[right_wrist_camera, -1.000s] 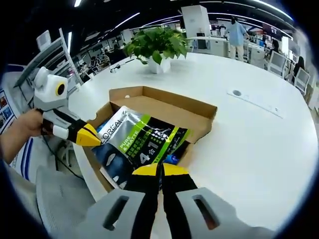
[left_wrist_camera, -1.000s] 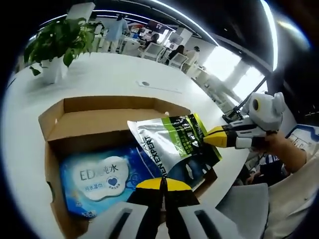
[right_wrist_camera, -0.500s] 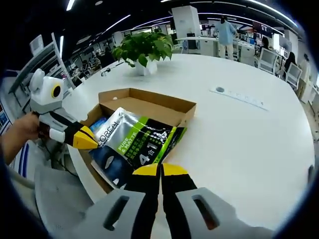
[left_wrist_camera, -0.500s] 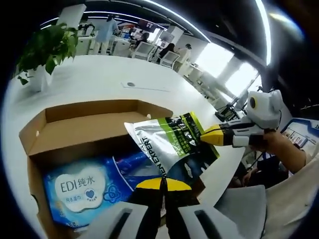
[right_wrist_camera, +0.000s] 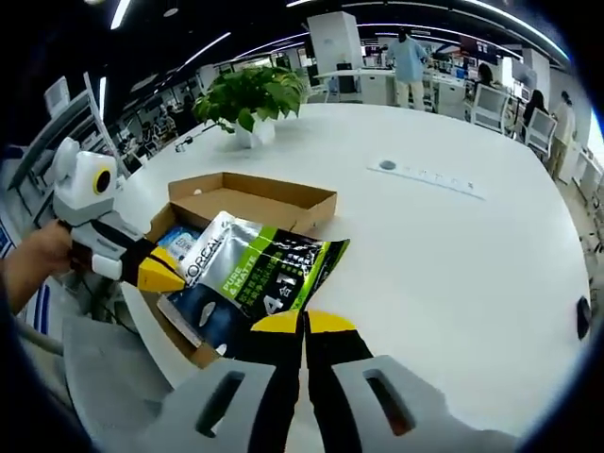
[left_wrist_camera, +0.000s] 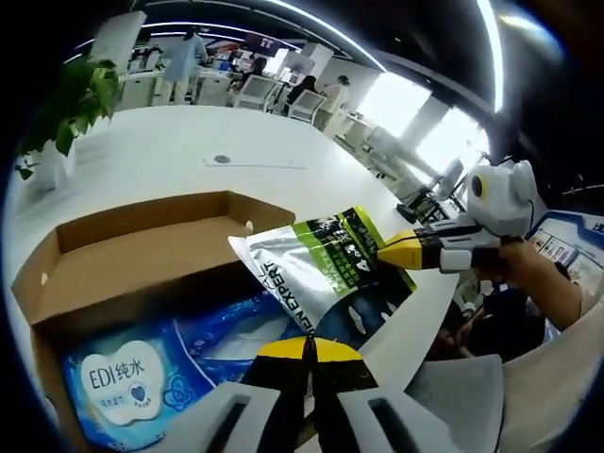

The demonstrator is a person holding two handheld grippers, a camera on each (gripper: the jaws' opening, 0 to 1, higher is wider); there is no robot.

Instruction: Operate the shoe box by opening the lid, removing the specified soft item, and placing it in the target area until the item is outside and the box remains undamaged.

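Pouch lifted clear of the box, carried between both tongs

Left tongs [left_wrist_camera: 308, 347] and right tongs [right_wrist_camera: 303, 324] are each clamped on an edge of the silver-and-green soft foil pouch [right_wrist_camera: 253, 278], now higher above the open brown cardboard shoe box [right_wrist_camera: 247, 196] than a second ago; the blue wipes pack [left_wrist_camera: 123, 368] remains inside; beyond lies the white round counter [right_wrist_camera: 453, 255], where I judge it goes.

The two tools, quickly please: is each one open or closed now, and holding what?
Left tool: closed on the silver and green pouch.
Right tool: closed on the same pouch, opposite edge.
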